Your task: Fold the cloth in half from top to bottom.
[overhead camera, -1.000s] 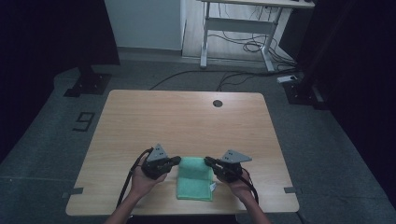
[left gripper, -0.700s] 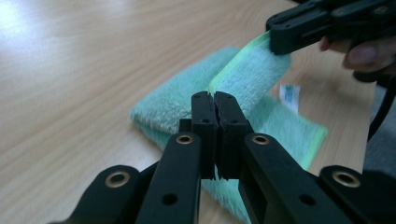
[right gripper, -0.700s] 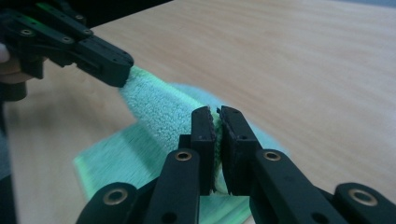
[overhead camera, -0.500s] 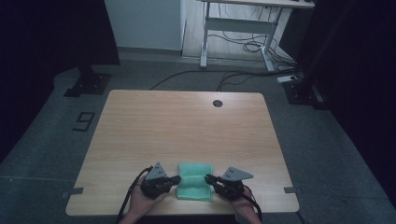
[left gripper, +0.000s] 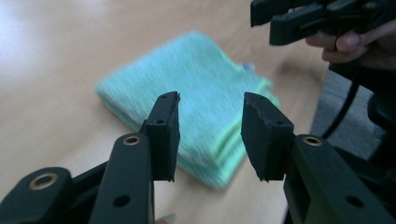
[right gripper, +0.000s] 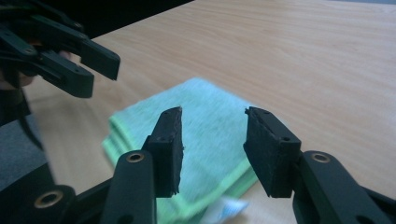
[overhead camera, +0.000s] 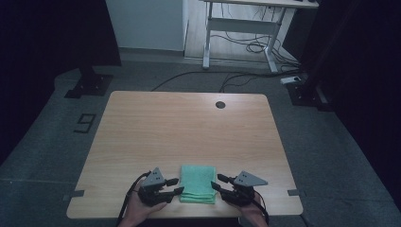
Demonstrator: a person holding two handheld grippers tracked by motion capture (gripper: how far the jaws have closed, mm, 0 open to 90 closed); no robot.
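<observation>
High view: both claws gape, empty, flanking folded cloth (overhead camera: 198,183).

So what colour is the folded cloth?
Mint green cloth, with brighter green edges; clearest in the left gripper view.

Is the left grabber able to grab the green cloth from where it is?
Probably yes. The left gripper is open and sits right beside the folded green cloth, pointing at its near edge, with nothing between them. The right gripper waits at the cloth's other side, out of the way.
</observation>
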